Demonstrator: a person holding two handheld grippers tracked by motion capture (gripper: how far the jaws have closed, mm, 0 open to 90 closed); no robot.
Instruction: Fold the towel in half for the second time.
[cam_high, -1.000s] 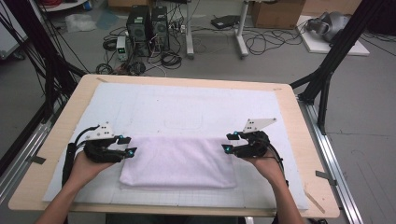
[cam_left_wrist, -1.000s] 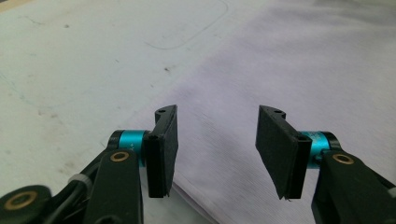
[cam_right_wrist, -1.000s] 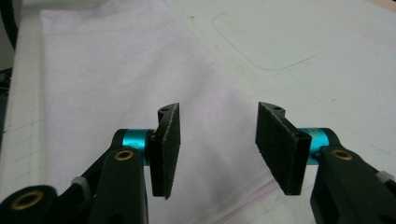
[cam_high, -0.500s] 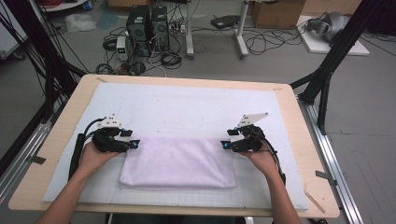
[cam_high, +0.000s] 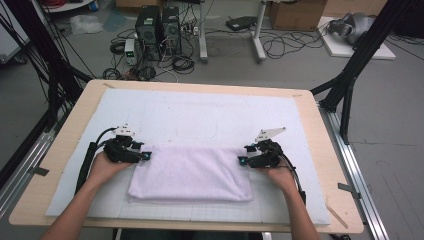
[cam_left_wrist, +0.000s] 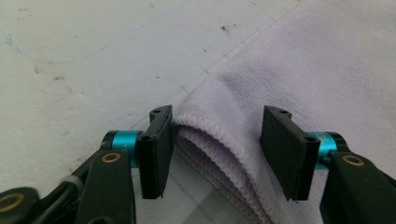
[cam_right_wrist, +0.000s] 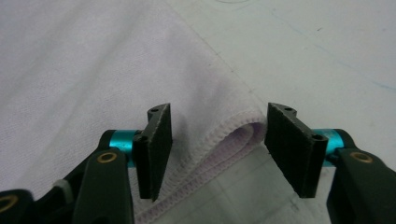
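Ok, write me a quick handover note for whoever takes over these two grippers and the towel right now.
Left gripper: open, fingers either side of the far-left corner of the folded pale lilac terry towel; jaws have just been closing, not yet pinching.
Right gripper: open, fingers astride the towel's far-right corner; jaws have just been closing, no grip yet.
Towel: lies folded in a flat rectangle on the white gridded mat, near the person's edge of the table.
Done: towel folded at least once, layered edges visible.
Left: probably pinch both corners and make the next fold.

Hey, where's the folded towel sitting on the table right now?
In the high view the folded towel lies on the white mat near the table's front edge, between the left gripper and the right gripper.
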